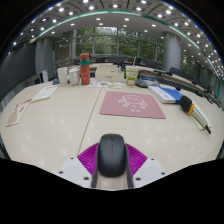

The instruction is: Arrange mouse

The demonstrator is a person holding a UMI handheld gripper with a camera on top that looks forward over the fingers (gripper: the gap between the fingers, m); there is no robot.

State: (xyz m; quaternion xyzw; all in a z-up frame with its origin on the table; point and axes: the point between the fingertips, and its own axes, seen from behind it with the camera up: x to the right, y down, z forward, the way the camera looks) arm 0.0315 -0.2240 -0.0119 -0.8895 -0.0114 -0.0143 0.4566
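A black computer mouse (112, 155) sits between my gripper's (112, 152) two fingers, its nose pointing forward. The magenta pads (88, 157) press against both of its sides with no gap showing, so the gripper is shut on it. The mouse is held over the near part of the beige table (50, 125). A pink mouse mat (132, 104) with a printed pattern lies flat on the table well beyond the fingers, a little to the right.
An orange-red bottle (85, 68) and several cups and boxes stand at the far side of the table. Blue books (167, 93) and dark items lie right of the mat. A white flat item (45, 92) and a cable (15, 112) lie left.
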